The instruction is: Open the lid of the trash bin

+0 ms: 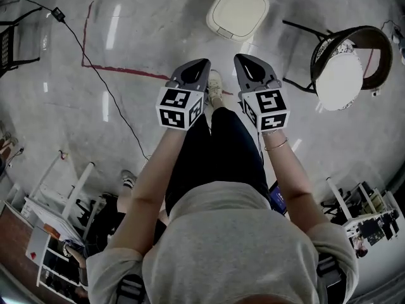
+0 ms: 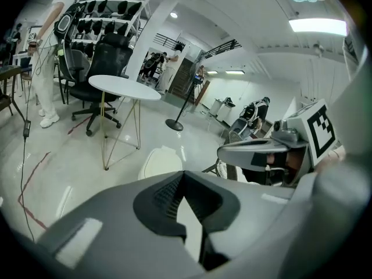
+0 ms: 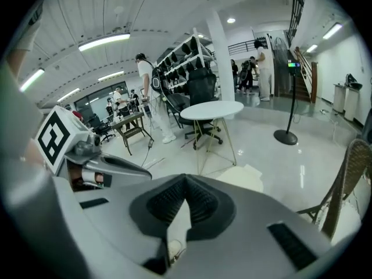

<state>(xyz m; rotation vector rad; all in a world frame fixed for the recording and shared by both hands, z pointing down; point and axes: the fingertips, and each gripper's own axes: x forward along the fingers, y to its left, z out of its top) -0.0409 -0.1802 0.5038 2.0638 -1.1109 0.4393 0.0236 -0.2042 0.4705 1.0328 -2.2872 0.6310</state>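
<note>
The trash bin (image 1: pixel 238 10) stands on the floor ahead of me, cream-white, with its lid down. It also shows just beyond the jaws as a pale trash bin (image 2: pixel 161 161) in the left gripper view and a trash bin (image 3: pixel 250 176) in the right gripper view. My left gripper (image 1: pixel 204 62) and right gripper (image 1: pixel 238 57) are held side by side above the floor, well short of the bin and apart from it. Both point toward it. The left gripper (image 2: pixel 183 174) has its jaws closed tip to tip on nothing. So does the right gripper (image 3: pixel 186 178).
A wire-framed chair (image 1: pixel 345 65) with a round white seat stands right of the bin. A black cable (image 1: pixel 95 68) and a red tape line (image 1: pixel 120 70) cross the floor at left. Beyond the bin stand a round white table (image 2: pixel 124 87), an office chair (image 2: pixel 107 63), a pole stand (image 3: pixel 286 136) and several people.
</note>
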